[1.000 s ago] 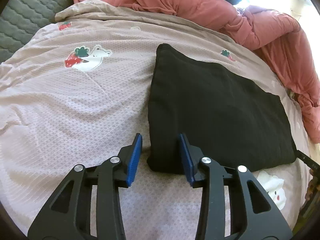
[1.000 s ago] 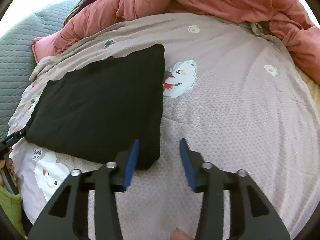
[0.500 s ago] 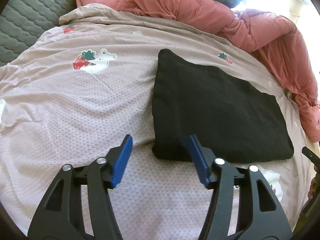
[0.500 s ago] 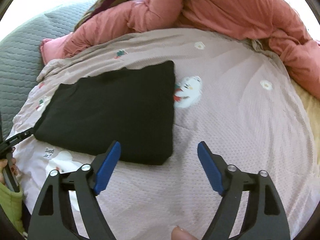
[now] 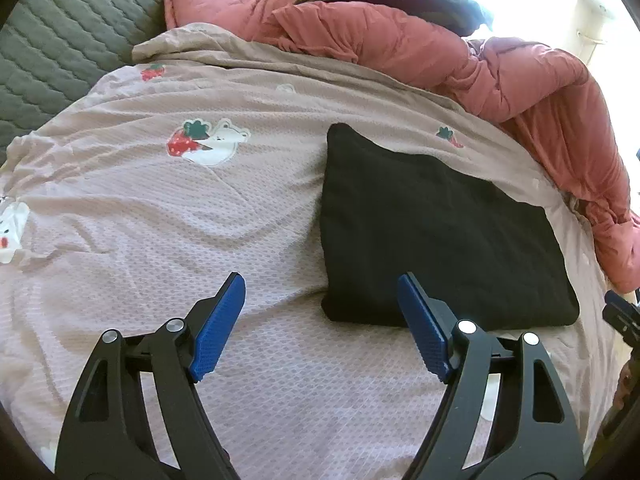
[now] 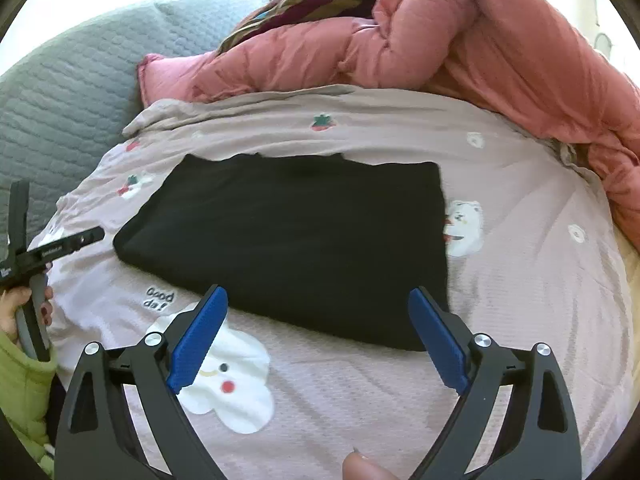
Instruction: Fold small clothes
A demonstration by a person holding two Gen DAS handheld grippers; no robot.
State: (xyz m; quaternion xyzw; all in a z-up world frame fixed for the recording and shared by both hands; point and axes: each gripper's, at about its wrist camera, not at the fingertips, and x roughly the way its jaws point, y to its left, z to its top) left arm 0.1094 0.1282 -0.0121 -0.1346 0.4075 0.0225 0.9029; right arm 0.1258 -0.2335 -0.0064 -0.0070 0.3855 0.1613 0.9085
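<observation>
Black garment (image 5: 440, 232) is lying folded flat on the pink sheet (image 5: 200, 220), below the red quilt (image 5: 520, 92). Left gripper (image 5: 320, 312) and right gripper (image 6: 318, 320) are hovering at its near edge, jaws just opening wide, gripping nothing; garment type unclear.

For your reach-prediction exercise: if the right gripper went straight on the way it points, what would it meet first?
Probably the folded black garment, near its front edge; the open right gripper holds nothing.
</observation>
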